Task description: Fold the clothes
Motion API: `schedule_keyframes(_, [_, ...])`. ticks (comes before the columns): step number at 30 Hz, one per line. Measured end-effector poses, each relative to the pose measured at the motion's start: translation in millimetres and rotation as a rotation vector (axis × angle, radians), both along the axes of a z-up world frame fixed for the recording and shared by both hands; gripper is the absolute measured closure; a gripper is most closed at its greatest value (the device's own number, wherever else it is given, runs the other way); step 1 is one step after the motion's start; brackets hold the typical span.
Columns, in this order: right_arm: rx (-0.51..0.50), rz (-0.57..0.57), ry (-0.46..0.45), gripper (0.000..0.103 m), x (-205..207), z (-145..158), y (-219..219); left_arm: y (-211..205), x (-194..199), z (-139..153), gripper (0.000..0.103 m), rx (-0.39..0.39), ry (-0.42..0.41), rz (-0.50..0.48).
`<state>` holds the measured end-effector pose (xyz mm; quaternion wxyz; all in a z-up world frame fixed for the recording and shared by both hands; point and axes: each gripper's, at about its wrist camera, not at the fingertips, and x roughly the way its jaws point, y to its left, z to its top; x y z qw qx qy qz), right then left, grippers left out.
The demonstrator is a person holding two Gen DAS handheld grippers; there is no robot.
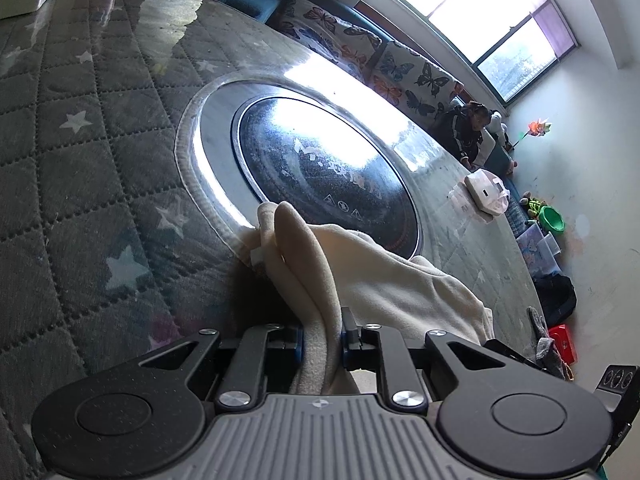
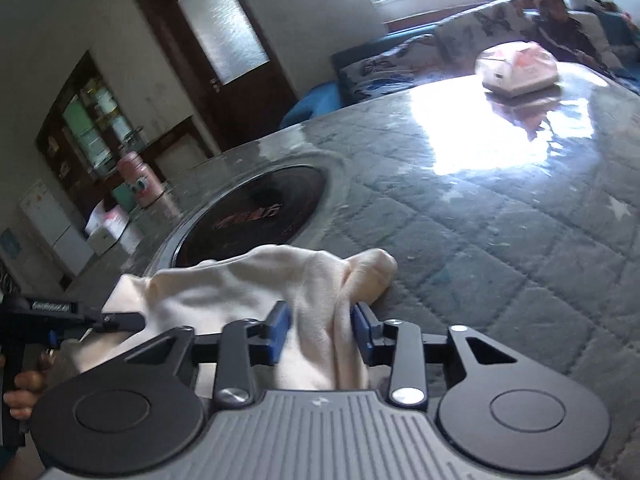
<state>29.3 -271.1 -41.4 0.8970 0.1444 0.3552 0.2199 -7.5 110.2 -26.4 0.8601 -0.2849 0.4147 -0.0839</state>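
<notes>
Cream garment (image 1: 384,272), both grippers clamped

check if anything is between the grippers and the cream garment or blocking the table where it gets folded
Nothing visible. The left gripper and right gripper each already pinch the cream garment. The quilted table cover ahead is bare nearby; the white box sits far off.

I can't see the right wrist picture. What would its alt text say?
A handheld two-finger right gripper pinches a bunched cream garment just above a round table covered in grey quilted, star-patterned cloth under a glossy clear sheet. A dark round cooktop sits in the table's middle, a white bagged box near the far edge, and the left gripper holds the garment's other side.
</notes>
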Motion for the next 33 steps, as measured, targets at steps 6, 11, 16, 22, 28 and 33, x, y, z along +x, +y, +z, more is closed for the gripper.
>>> schedule_keyframes(6, [0.001, -0.009, -0.006, 0.063, -3.7, -2.2, 4.6, -4.4, 2.2, 0.6, 0.085, 0.031, -0.016, -0.016])
schedule_keyframes(11, [-0.092, 0.032, -0.066, 0.082, -8.5, 2.0, 26.8, -12.6, 5.6, 5.4, 0.086, 0.091, -0.028, -0.042])
schedule_keyframes(16, [-0.073, -0.005, -0.099, 0.099, -15.6, 15.5, 15.8, -20.8, 9.6, 19.1, 0.087, 0.118, -0.065, -0.085])
schedule_keyframes(22, [-0.083, -0.066, -0.171, 0.103, -26.7, 38.7, -4.3, -44.4, 23.7, 40.9, 0.087, 0.138, -0.132, -0.143])
schedule_keyframes(28, [-0.037, -0.084, -0.072, 0.084, -26.5, 27.5, -26.1, -53.2, 29.2, 34.9, 0.087, 0.173, -0.121, -0.155])
schedule_keyframes(33, [0.016, -0.077, 0.023, 0.068, -28.0, 1.9, -34.3, -39.4, 30.2, 19.8, 0.087, 0.174, -0.072, -0.118])
